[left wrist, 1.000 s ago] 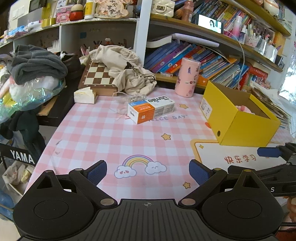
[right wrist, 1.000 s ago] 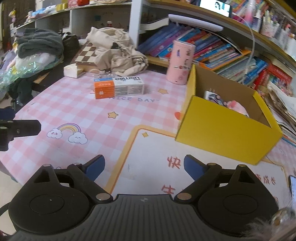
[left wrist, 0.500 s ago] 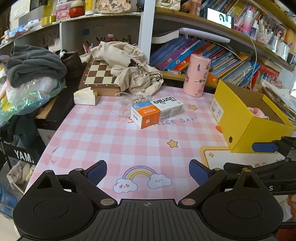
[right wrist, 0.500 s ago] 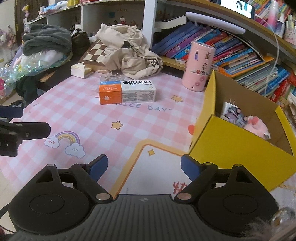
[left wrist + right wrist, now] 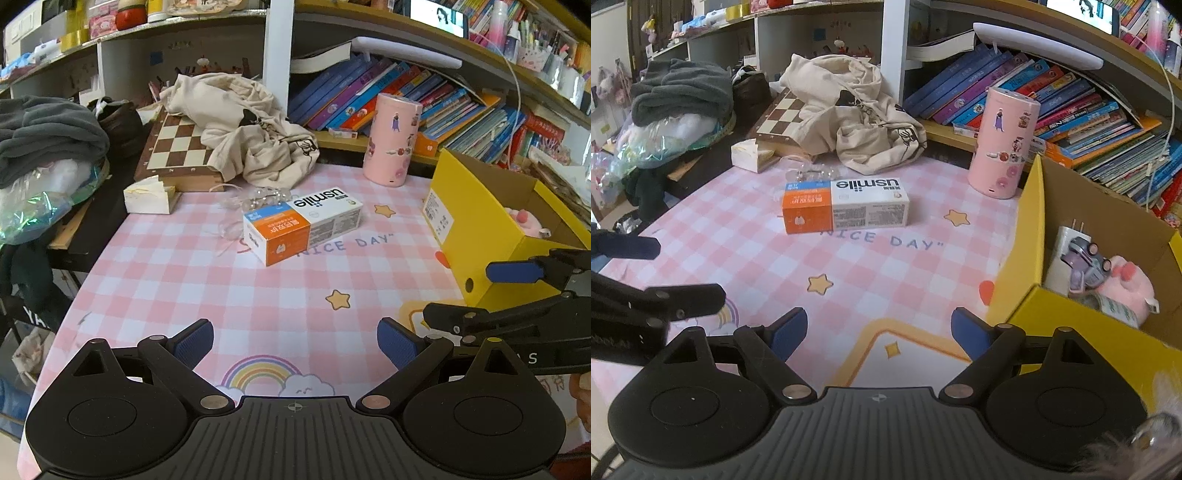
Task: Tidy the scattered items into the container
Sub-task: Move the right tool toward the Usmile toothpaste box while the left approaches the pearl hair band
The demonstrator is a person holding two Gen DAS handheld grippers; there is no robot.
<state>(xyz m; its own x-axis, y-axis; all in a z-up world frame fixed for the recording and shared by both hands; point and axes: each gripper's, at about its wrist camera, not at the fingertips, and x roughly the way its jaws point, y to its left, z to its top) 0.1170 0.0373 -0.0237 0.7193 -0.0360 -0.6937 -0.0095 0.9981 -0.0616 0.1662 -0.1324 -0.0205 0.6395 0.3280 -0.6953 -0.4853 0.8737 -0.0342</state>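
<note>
Both the left gripper (image 5: 294, 343) and right gripper (image 5: 878, 330) hover with jaws spread and empty, aimed toward the toothpaste box (image 5: 846, 205) at 12 o'clock, the yellow container (image 5: 1027, 258) waiting at 3 o'clock.

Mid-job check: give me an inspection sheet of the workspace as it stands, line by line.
Surface: pink checked mat, rainbow print near the left tongs.
Job's things: usmile box lies flat mid-mat; yellow box at right holds a pink plush, a toy car and a plug adapter.
Clutter: pink canister upright; beige cloth over a chessboard; clear plastic pieces behind the usmile box; small cream box.
Grippers: left tongs open, empty; right tongs open, empty, jaws just narrowed slightly.
Cables: white cable hanging over the books.
Surroundings: crowded bookshelves; grey clothes pile at left.
</note>
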